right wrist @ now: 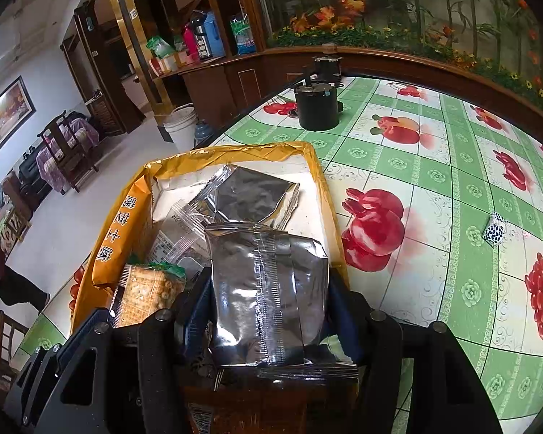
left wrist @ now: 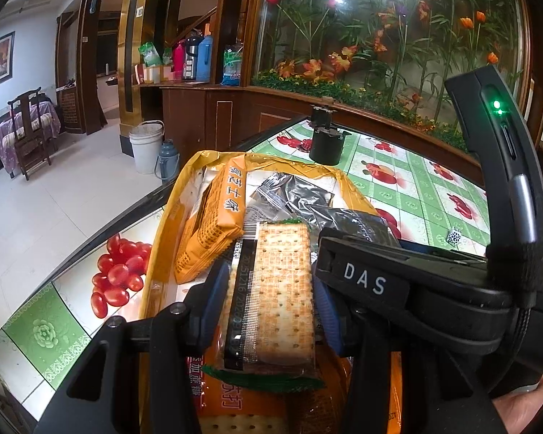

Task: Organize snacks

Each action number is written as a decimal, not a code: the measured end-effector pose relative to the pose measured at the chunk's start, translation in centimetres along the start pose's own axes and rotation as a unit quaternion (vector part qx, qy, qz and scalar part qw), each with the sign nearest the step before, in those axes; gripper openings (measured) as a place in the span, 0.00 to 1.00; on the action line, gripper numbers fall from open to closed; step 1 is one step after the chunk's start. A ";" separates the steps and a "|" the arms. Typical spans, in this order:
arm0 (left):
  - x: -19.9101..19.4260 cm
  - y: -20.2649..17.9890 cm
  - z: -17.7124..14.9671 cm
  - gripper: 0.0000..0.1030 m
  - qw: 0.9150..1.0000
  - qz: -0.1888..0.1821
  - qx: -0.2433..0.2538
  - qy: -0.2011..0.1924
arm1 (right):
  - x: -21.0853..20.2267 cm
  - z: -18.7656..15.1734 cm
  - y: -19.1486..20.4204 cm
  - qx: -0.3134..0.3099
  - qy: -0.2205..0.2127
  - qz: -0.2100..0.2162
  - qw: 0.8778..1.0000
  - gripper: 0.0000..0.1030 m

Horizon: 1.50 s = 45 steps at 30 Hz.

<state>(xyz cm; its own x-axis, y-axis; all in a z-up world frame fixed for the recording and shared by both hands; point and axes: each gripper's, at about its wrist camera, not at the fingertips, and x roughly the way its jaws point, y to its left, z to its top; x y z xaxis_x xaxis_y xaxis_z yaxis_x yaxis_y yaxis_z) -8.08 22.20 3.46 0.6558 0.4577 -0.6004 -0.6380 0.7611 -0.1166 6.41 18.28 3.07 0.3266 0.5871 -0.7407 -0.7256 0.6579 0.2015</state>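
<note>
1. Yellow-orange foil forms the rim of a shallow box (right wrist: 316, 181) that sits on the table (right wrist: 452, 181), near the table's left edge; loose snack packets lie inside it.
2. The left gripper (left wrist: 269, 289) is clenched on a clear-wrapped cracker pack (left wrist: 284, 289): the blue pads (left wrist: 213, 296) press both long sides, and the pack stands lengthwise between them above the near end of the box.
3. The right gripper (right wrist: 268, 289) is clenched on a silver packet (right wrist: 268, 282), seam side up, held over the near part of the box; in the right wrist view the cracker pack (right wrist: 148, 293) shows just left of it.
4. An orange biscuit packet (left wrist: 213, 217) leans tilted against the left wall of the box, just beyond the held cracker pack.
5. A second silver packet (right wrist: 253, 191) and a clear wrapped packet (right wrist: 179, 231) lie flat on the box's white floor, farther in.
6. More orange cracker packaging (left wrist: 242, 405) lies below the left gripper, at the bottom edge of the left wrist view.
7. A black pot (right wrist: 316, 106) with a lid stands on the far part of the table, well apart from the box.
8. A small dotted wrapped piece (right wrist: 494, 231) lies alone on the tablecloth to the right.
9. The cloth is green-checked with red fruit prints.
</note>
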 end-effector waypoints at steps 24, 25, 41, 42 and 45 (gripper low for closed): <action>0.3 0.0 -0.1 0.45 1.000 -0.004 -0.003 0.001 | 0.0 0.0 0.4 -0.006 0.000 0.004 1.000 0.63; 0.3 0.0 -0.1 0.45 1.000 -0.004 -0.002 0.002 | 0.0 0.0 0.3 -0.006 0.000 0.006 1.000 0.63; 0.3 0.3 -0.1 0.46 1.000 -0.011 -0.006 0.003 | 0.1 -0.1 0.2 -0.008 -0.001 0.011 1.000 0.64; 0.2 0.4 -0.1 0.46 1.000 -0.012 -0.006 0.003 | 0.0 -0.1 0.2 -0.008 0.000 0.010 1.000 0.64; 0.2 0.3 -0.1 0.49 1.000 -0.006 -0.004 0.001 | 0.0 -0.1 0.2 -0.007 -0.001 0.011 1.000 0.64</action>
<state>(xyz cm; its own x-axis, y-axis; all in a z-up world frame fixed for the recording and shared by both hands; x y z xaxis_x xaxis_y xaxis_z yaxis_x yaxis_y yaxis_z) -8.23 22.47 3.25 0.6625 0.4472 -0.6009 -0.6328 0.7634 -0.1296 6.19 18.39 3.01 0.3111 0.6027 -0.7348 -0.7416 0.6375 0.2089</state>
